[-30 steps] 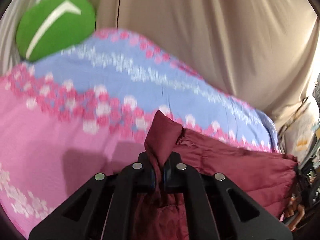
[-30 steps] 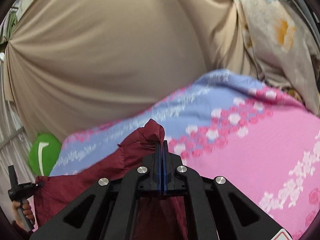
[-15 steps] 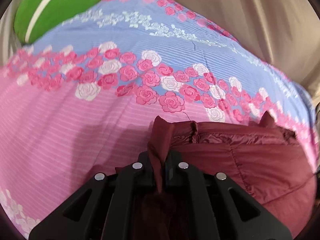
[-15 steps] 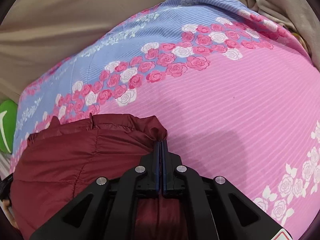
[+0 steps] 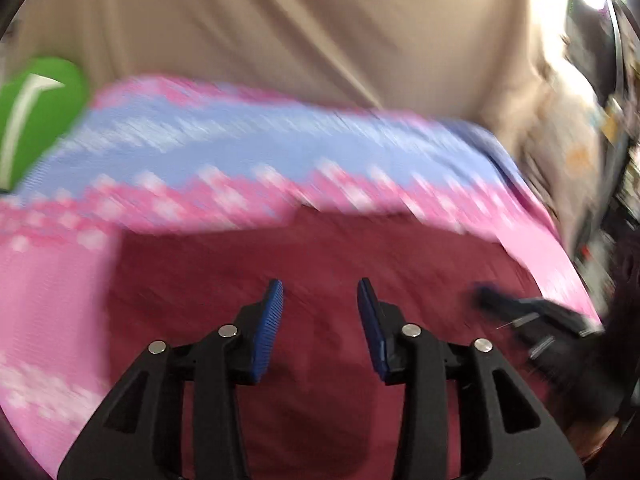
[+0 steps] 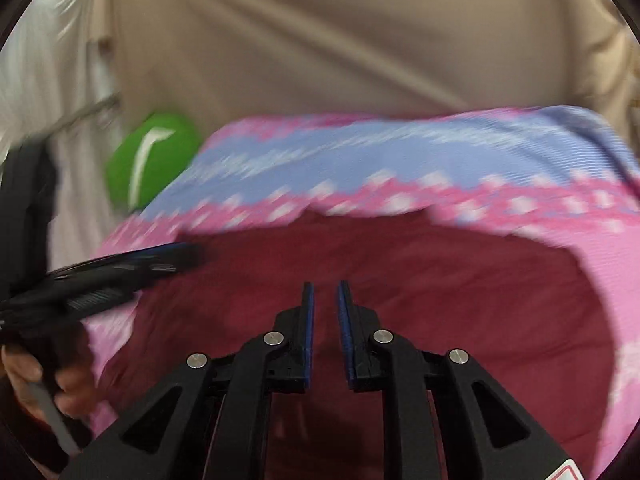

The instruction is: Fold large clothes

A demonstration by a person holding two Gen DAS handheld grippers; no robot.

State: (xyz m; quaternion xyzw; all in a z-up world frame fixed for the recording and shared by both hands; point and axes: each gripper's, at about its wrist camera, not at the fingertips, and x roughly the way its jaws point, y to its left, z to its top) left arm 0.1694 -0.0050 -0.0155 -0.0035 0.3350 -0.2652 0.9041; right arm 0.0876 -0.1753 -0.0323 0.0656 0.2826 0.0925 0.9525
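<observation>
Pink-blue floral bedsheet (image 5: pixel 240 152) is covered by maroon garment (image 5: pixel 320 256); left gripper (image 5: pixel 320 308) and right gripper (image 6: pixel 325 308) are seen opening, nothing grasped.

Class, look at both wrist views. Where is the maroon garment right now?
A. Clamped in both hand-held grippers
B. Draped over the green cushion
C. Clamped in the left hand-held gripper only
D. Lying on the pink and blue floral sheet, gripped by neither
D: the maroon garment lies on the floral sheet, with nothing between the opening jaws of the left hand-held gripper or the right hand-held gripper.
</observation>
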